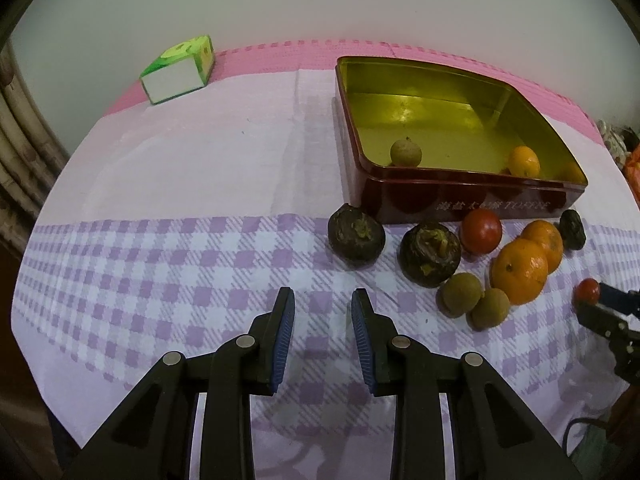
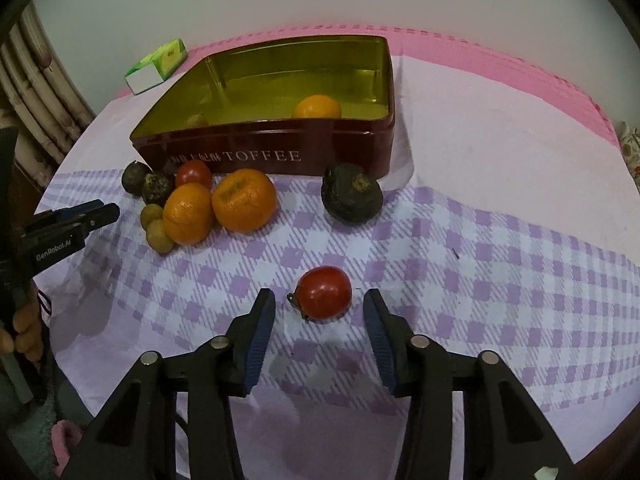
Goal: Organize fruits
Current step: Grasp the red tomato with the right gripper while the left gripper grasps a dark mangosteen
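Two fruits lodged in the toffee tin [image 2: 304, 152] by then: an orange [image 2: 317, 107] and a small brown longan [image 1: 405, 153]. Rest left out on the counter [image 2: 460, 240]: two oranges [image 2: 218, 208], longans, dark round fruits and a tomato bunched ahead-left of the right hand-held gripper [image 2: 319, 312]. Right jaws apart, not touching the loose tomato [image 2: 325, 293] lying between the fingertips, seemingly next to go. Left hand-held gripper [image 1: 323, 316] nearly together over bare cloth, clamped on nothing, the fruit cluster ahead and to its right. Most of the sorting yet to do
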The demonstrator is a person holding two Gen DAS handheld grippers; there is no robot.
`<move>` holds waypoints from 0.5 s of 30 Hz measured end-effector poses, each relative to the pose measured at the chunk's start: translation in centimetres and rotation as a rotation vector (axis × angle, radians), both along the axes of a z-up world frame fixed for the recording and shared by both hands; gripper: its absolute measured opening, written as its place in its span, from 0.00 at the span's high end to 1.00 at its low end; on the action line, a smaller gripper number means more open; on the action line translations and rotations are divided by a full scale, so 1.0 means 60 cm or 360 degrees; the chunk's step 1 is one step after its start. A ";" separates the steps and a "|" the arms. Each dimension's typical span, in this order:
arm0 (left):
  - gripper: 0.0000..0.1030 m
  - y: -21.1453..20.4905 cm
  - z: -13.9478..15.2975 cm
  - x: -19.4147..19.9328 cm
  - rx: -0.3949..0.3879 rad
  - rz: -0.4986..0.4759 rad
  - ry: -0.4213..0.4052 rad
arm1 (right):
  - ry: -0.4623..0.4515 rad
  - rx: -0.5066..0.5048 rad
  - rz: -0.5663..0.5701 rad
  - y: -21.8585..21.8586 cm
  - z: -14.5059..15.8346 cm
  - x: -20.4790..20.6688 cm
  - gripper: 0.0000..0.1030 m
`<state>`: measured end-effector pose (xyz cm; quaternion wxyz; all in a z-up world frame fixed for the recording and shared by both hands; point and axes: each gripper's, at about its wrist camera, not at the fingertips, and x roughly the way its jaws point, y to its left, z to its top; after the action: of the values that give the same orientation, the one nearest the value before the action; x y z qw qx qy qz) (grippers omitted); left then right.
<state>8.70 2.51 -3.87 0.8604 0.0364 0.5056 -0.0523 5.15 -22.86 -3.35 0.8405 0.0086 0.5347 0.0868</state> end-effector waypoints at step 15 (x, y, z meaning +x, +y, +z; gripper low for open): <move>0.70 -0.004 -0.012 0.035 -0.0092 0.0001 0.0027 | -0.0021 -0.0046 0.0004 0.011 -0.008 0.019 0.71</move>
<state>10.80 2.30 -4.57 0.8568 0.0109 0.5112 -0.0671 6.30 -22.17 -3.83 0.8439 -0.0049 0.5304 0.0801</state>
